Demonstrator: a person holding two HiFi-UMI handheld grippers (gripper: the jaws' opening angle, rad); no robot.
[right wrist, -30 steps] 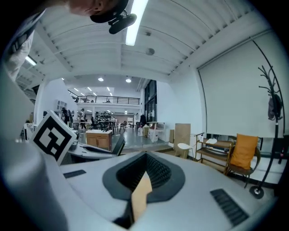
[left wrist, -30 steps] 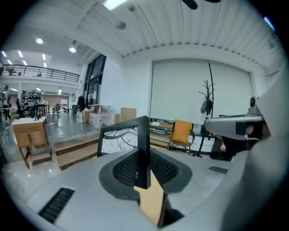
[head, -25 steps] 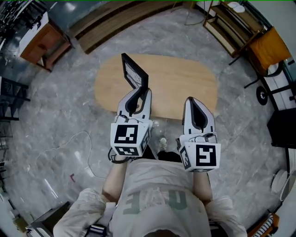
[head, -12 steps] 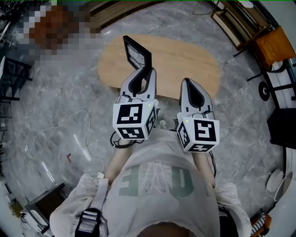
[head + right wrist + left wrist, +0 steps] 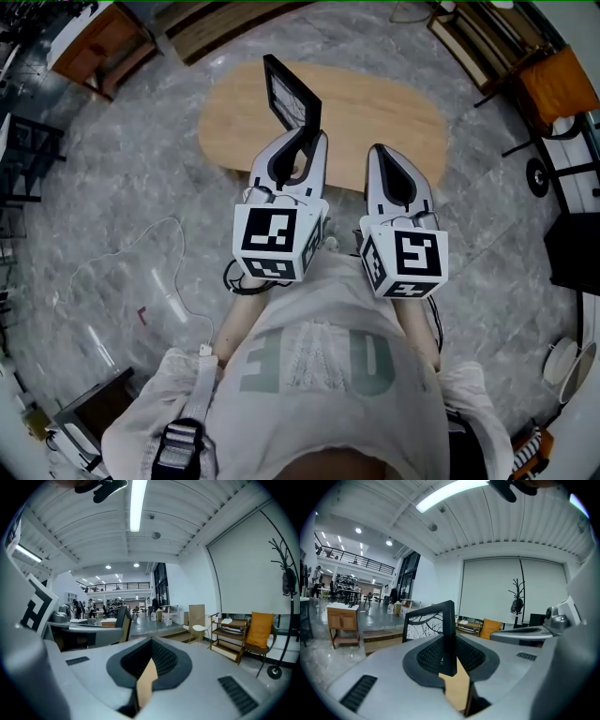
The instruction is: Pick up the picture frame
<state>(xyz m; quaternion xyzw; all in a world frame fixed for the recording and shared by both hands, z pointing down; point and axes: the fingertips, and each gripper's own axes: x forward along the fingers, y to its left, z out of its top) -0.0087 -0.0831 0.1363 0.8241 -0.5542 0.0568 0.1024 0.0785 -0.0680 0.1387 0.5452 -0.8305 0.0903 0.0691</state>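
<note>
The picture frame (image 5: pixel 292 94) is black with a branch drawing (image 5: pixel 423 624). It stands upright in my left gripper (image 5: pixel 305 142), lifted over the near edge of the oval wooden table (image 5: pixel 394 122). In the left gripper view, its black edge (image 5: pixel 450 639) is pinched between the jaws, and my left gripper (image 5: pixel 451 667) is shut on it. My right gripper (image 5: pixel 386 157) hovers beside it on the right, over the table's near edge. Its jaws (image 5: pixel 151 663) are shut with nothing in them. From the right gripper view the frame (image 5: pixel 123 620) shows at the left.
Grey marble floor surrounds the table. A wooden cabinet (image 5: pixel 98 42) stands at the far left, and a wooden shelf (image 5: pixel 483 47) and an orange chair (image 5: pixel 553 89) at the far right. A white cable (image 5: pixel 141 253) lies on the floor. A black case (image 5: pixel 574 253) sits at the right.
My left gripper has moved forward and up with the frame, which now stands higher over the table. My right gripper has shifted a little forward beside it.
</note>
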